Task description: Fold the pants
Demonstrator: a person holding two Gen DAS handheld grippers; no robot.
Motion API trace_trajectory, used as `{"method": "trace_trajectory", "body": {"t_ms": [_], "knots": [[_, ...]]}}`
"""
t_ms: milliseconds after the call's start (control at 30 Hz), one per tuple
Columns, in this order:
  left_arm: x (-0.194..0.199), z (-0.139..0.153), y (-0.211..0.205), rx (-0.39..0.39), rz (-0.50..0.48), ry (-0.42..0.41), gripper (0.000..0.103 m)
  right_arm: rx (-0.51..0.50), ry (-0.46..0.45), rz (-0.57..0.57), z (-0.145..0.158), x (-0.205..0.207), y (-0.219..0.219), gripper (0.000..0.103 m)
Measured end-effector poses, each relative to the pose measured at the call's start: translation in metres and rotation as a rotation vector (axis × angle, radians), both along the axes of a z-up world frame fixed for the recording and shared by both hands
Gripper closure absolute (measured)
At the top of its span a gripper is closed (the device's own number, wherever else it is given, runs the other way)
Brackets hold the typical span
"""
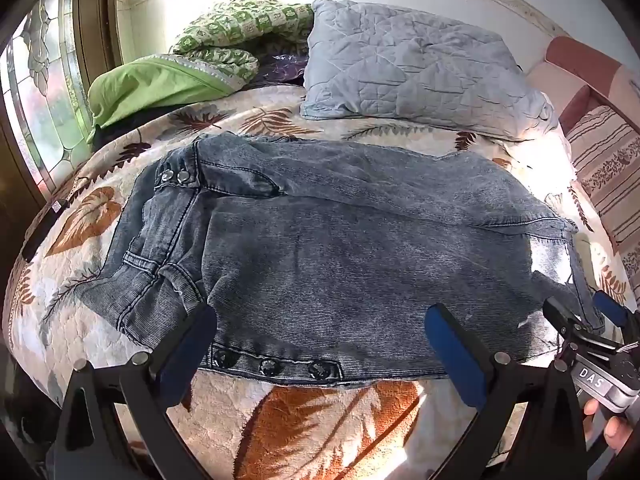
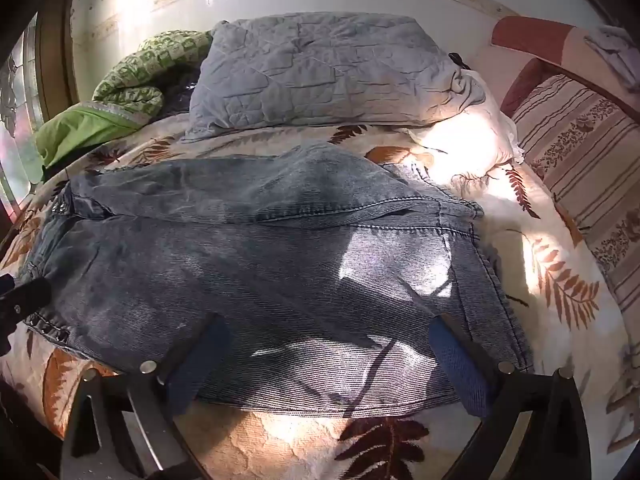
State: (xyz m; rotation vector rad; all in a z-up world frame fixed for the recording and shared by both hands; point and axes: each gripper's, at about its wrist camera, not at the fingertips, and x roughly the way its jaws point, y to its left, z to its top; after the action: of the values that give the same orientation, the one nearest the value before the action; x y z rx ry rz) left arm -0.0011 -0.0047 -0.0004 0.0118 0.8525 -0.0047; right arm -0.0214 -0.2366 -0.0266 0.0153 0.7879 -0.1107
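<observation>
- left wrist view: the pants, grey-blue washed denim, lie flat across the middle of the frame on a leaf-print bedspread, already doubled over.
- waistband with two metal snaps at centre left; a row of three dark buttons runs along the lower hem edge.
- left gripper at the bottom of the frame: jaws spread fully wide, blue pads over the near edge of the denim, nothing held.
- right gripper shows at lower right, jaws apart.
- right wrist view: pants fill the centre, a sunlit patch right of middle, stitched seams at right.
- right gripper at the bottom: jaws fully apart, holding nothing.
- grey quilted pillow at upper centre.
</observation>
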Motion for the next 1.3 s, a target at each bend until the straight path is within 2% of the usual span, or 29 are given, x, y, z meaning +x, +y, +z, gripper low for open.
{"method": "trace_trajectory", "body": {"t_ms": [33, 100, 167, 1300], "knots": [[0.002, -0.001, 0.004, -0.019, 0.003, 0.013, 0.000, 0.004, 0.004, -0.003, -0.001, 0.000, 0.000, 0.000], [0.006, 0.001, 0.000, -0.006, 0.006, 0.023, 0.000, 0.008, 0.012, -0.005, -0.002, 0.001, 0.003, 0.000], [0.003, -0.002, 0.006, -0.028, 0.007, 0.002, 0.000, 0.028, -0.009, -0.003, 0.000, -0.001, -0.002, 0.000], [0.005, -0.014, 0.008, -0.024, 0.012, 0.020, 0.000, 0.061, -0.004, -0.012, -0.003, 0.001, -0.002, 0.000]]}}
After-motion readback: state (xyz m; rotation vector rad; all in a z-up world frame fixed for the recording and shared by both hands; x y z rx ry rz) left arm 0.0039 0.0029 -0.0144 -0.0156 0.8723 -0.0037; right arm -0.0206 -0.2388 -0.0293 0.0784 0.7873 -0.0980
